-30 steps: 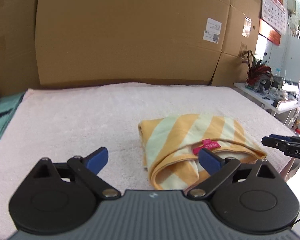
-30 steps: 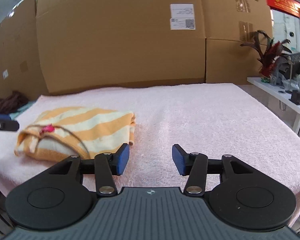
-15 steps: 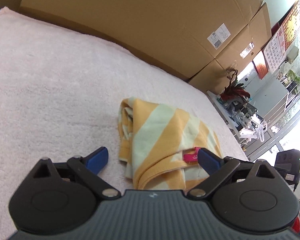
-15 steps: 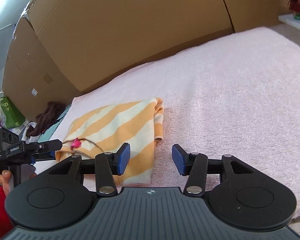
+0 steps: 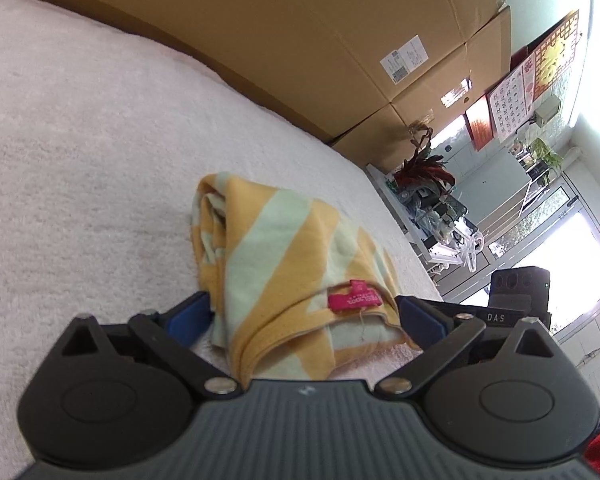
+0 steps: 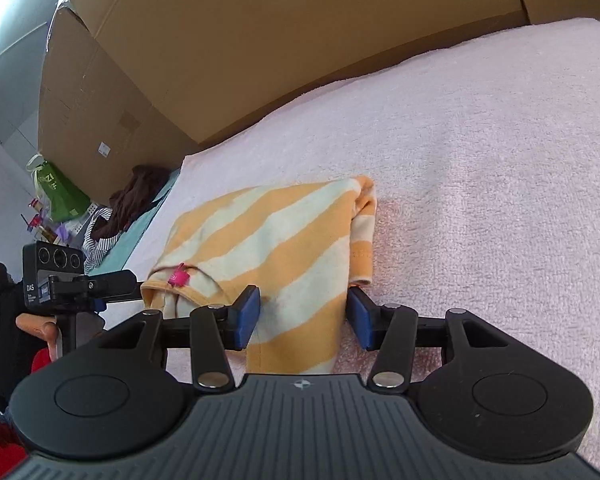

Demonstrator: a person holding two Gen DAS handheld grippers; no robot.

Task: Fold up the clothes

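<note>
A folded yellow and pale-green striped garment with a pink label lies on the pink towel-covered table. My left gripper is open and straddles its collar end, with a blue pad close beside each edge. My right gripper is open too, and the garment's opposite end lies between its pads. In the right wrist view the left gripper's black body shows at the far left, held by a hand. The right gripper's camera housing shows behind the left one's right finger.
Large cardboard boxes wall off the table's far side. A dark clothes pile on a teal cloth and a green bag sit off the table's left end. A white side table with a red plant stands to the right.
Both grippers have tipped downward and closed in on the garment from opposite ends, so it now lies between each pair of fingers. The jaw widths look unchanged.
</note>
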